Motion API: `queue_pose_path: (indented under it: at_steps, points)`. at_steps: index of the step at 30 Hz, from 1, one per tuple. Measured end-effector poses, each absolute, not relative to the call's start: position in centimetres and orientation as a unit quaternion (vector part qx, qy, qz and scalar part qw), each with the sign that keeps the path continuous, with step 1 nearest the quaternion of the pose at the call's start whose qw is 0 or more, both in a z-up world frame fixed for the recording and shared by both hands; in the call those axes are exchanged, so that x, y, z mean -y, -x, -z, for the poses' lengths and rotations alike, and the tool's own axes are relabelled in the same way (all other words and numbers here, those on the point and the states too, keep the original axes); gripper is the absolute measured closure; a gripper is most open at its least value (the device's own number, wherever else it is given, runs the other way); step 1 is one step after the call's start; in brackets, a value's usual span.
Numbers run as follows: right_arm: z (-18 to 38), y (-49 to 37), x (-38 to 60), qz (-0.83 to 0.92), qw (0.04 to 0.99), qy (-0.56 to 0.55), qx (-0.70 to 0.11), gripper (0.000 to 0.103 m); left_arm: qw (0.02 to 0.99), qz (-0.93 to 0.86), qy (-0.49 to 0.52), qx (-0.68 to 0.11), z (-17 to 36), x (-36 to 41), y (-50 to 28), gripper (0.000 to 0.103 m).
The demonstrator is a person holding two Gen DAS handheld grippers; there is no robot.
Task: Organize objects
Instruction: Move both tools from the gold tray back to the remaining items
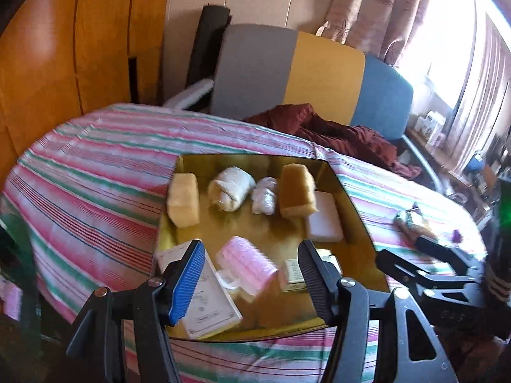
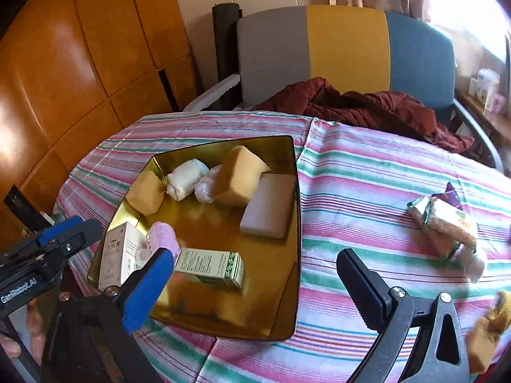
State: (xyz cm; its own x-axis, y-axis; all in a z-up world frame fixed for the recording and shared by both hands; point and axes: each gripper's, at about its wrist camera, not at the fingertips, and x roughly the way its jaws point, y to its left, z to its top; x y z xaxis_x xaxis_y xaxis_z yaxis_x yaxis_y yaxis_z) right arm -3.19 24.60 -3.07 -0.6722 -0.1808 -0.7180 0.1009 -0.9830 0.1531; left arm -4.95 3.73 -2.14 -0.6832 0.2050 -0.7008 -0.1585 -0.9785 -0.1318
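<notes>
A gold square tray (image 1: pixel 351 210) (image 2: pixel 289 287) sits on the striped table and holds two tan sponges (image 1: pixel 183 199), two white wrapped rolls (image 1: pixel 230 188), a white soap bar (image 2: pixel 268 209), a pink roll (image 1: pixel 246 263), a white box (image 1: pixel 207 300) and a green-white box (image 2: pixel 210 266). My left gripper (image 1: pixel 252 279) is open and empty, just above the pink roll at the tray's near side. My right gripper (image 2: pixel 255 282) is open and empty over the tray's near right edge. Green-yellow packets (image 2: pixel 447 226) lie on the cloth to the right.
A round table with a pink, green and white striped cloth (image 2: pixel 367 172). A grey, yellow and blue chair (image 2: pixel 348 51) with a maroon garment (image 2: pixel 367 105) stands behind it. Wooden cabinets (image 2: pixel 80 63) are at the left. A yellow object (image 2: pixel 488 332) lies at the right near edge.
</notes>
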Motion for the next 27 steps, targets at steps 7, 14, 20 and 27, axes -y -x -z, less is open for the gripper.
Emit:
queue_pose_path:
  at_steps: [7,14,20,27]
  points:
    - [2.7,1.3,-24.0,0.920,0.072,-0.383,0.027,0.000,0.099,-0.921,0.377,0.011,2.1,-4.3,3.6,0.042]
    - [2.7,0.3,-24.7,0.921,0.063,-0.382,0.034,0.000,0.113,-0.922,0.370,-0.006,1.9,-5.5,3.0,0.042]
    - [3.3,-0.2,-26.2,0.919,0.051,-0.389,0.045,0.000,0.127,-0.921,0.369,-0.017,1.8,-6.6,2.8,0.042]
    - [3.7,-0.7,-28.7,0.916,0.026,-0.396,0.063,0.000,0.148,-0.914,0.376,-0.034,2.2,-8.4,2.7,0.042]
